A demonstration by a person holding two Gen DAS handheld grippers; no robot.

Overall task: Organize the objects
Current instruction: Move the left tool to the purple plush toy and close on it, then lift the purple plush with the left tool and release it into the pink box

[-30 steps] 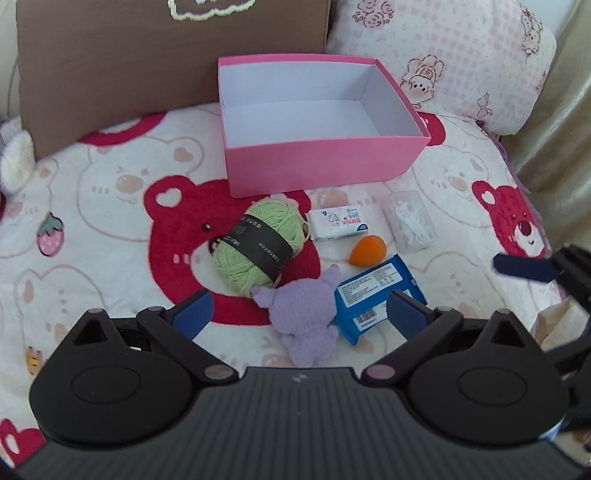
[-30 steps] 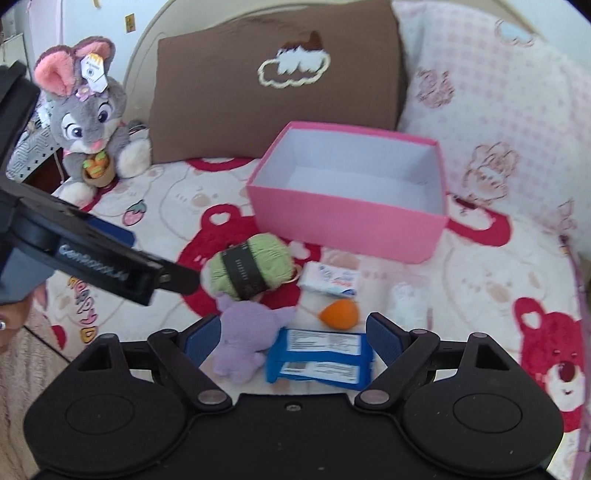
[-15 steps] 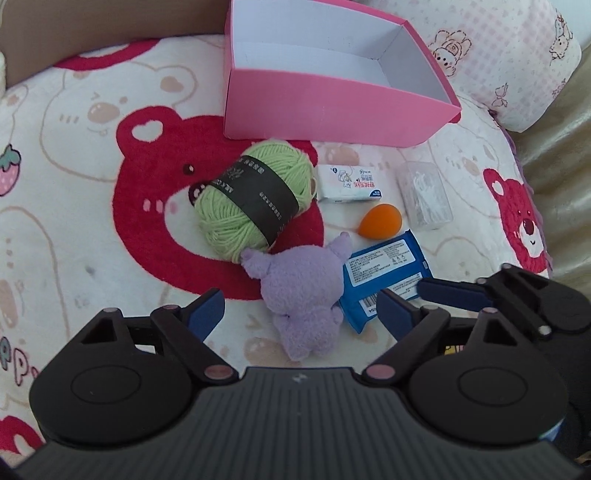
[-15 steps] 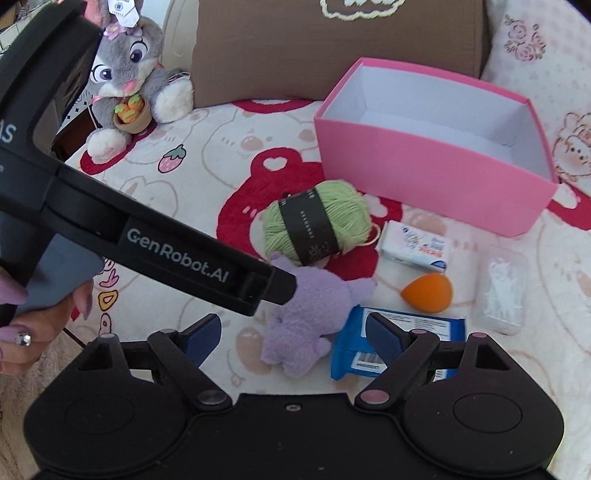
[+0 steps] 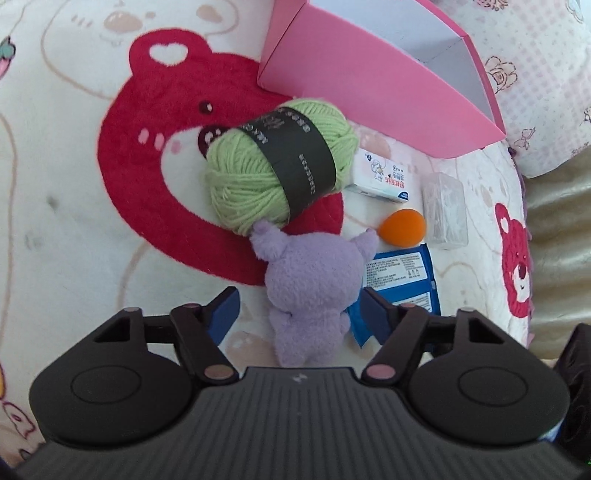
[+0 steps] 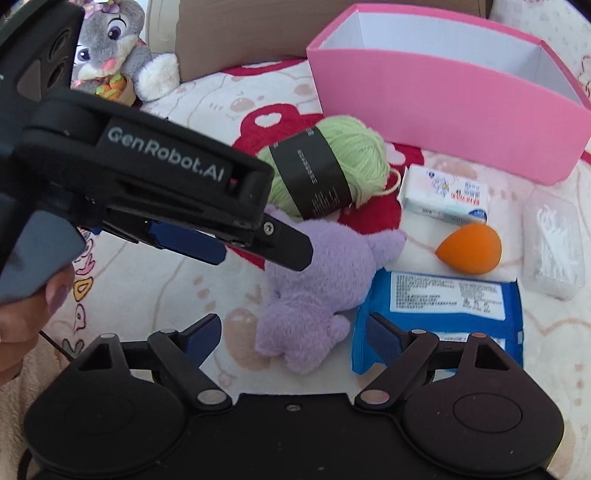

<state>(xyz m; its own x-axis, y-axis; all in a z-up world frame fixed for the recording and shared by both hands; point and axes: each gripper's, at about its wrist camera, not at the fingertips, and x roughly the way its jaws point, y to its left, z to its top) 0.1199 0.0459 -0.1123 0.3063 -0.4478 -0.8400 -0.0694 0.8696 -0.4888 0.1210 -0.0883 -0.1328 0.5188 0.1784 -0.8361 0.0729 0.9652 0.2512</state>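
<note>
Spread over the bed is a cream fleece blanket (image 5: pixel 66 206) printed with red bear faces, and the things to be sorted lie on it in a loose cluster before an open pink cardboard box (image 6: pixel 443 107) with a white inside. Nearest the box sits a ball of light green yarn (image 5: pixel 258 184) wrapped in a dark paper band, and touching its near side lies a small purple plush toy (image 5: pixel 310 288), limp on the blanket. Just beside the toy lies a flat blue wipes packet (image 6: pixel 443 306) with a white printed label; beyond it are an orange teardrop-shaped makeup sponge (image 6: pixel 471 249), a small white tissue pack (image 6: pixel 443 197) and a clear plastic box of cotton swabs (image 6: pixel 554 247). Both grippers are tilted steeply down at this cluster. The left gripper (image 5: pixel 299 314) hangs low over the plush toy with its blue-padded jaws partly drawn in on either side of the toy's body; they have just been closing, with the toy between them, but the pads are not pressing on it. In the right wrist view the same tool reaches in from the left, held by a hand (image 6: pixel 26 325) at the frame's edge, its dark finger tip over the toy. The right gripper (image 6: pixel 291 332) stands with its jaws wide apart, one by the bare blanket and the other over the near corner of the blue packet, gripping nothing. Behind, a grey stuffed rabbit (image 6: pixel 110 44) leans by a brown cushion (image 6: pixel 240 29).
</note>
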